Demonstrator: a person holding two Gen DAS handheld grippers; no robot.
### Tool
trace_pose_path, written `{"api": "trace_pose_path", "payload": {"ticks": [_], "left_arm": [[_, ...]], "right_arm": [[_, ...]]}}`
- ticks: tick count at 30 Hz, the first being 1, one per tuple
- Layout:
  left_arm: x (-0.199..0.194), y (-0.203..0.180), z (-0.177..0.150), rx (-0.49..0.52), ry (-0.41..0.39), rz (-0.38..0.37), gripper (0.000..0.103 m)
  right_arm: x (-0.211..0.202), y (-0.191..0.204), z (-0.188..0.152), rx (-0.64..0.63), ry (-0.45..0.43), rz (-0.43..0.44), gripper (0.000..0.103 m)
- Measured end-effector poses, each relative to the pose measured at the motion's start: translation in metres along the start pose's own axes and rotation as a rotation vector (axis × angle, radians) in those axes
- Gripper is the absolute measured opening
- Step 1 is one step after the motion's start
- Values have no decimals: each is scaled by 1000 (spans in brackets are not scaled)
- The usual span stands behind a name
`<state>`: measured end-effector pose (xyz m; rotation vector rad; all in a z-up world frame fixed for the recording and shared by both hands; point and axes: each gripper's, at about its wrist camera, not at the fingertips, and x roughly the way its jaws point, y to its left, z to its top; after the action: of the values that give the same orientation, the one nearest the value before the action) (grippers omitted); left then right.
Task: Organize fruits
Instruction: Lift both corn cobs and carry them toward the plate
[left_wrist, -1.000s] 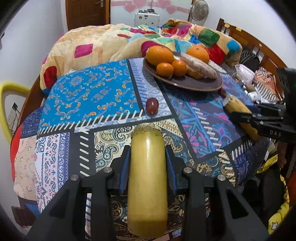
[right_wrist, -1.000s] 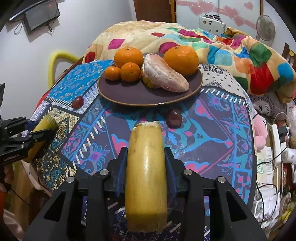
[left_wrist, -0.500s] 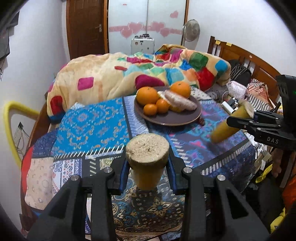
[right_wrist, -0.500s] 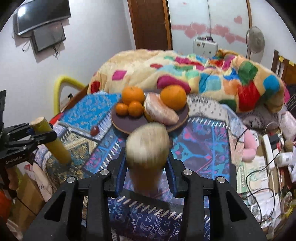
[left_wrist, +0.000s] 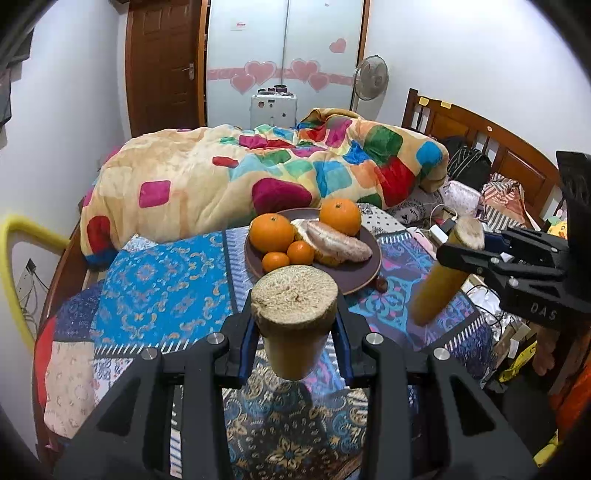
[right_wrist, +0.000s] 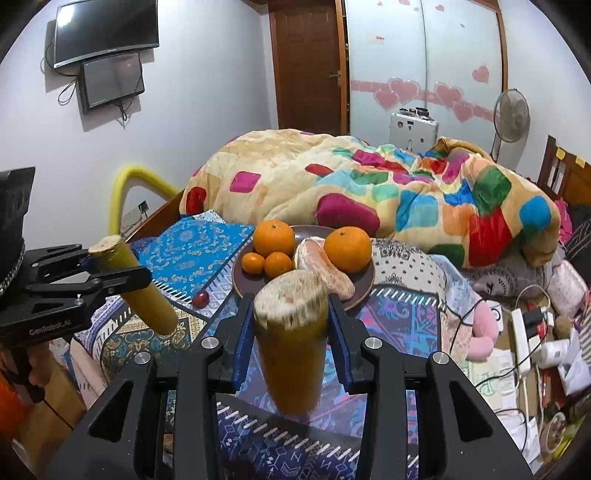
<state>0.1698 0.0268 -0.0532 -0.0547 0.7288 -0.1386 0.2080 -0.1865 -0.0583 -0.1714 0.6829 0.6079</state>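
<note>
My left gripper (left_wrist: 294, 332) is shut on a yellow sugarcane piece (left_wrist: 293, 325), held upright above the patterned cloth; it also shows in the right wrist view (right_wrist: 133, 284). My right gripper (right_wrist: 291, 339) is shut on a second yellow sugarcane piece (right_wrist: 291, 347), also lifted and tilted upright; it shows in the left wrist view (left_wrist: 443, 273). A brown plate (left_wrist: 354, 277) ahead holds two large oranges (left_wrist: 271, 232), two small oranges (left_wrist: 300, 252) and a peeled pomelo segment (left_wrist: 338, 243). One small dark red fruit (right_wrist: 200, 299) lies on the cloth left of the plate, another (left_wrist: 381, 283) at its near right rim.
The round table has a colourful patchwork cloth (left_wrist: 166, 288). A bed with a bright quilt (left_wrist: 258, 173) lies behind it. A yellow padded bar (left_wrist: 14, 258) stands at the left. Cables and clutter (right_wrist: 532, 332) sit at the right.
Both grippers have lifted their sugarcane pieces off the cloth and tipped them from lying flat to upright, and pulled back from the plate.
</note>
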Motion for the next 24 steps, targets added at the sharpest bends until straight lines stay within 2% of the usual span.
{"api": "trace_pose_path", "payload": {"ticks": [12,24], "left_arm": [[24,-9,27,35,-17,0,36],[75,-12,40,32,31,-39,36]], "right_arm": [[11,-10,15,-16,-29,-7,33],[44,-14,28,-37,-12,-2,33]]}}
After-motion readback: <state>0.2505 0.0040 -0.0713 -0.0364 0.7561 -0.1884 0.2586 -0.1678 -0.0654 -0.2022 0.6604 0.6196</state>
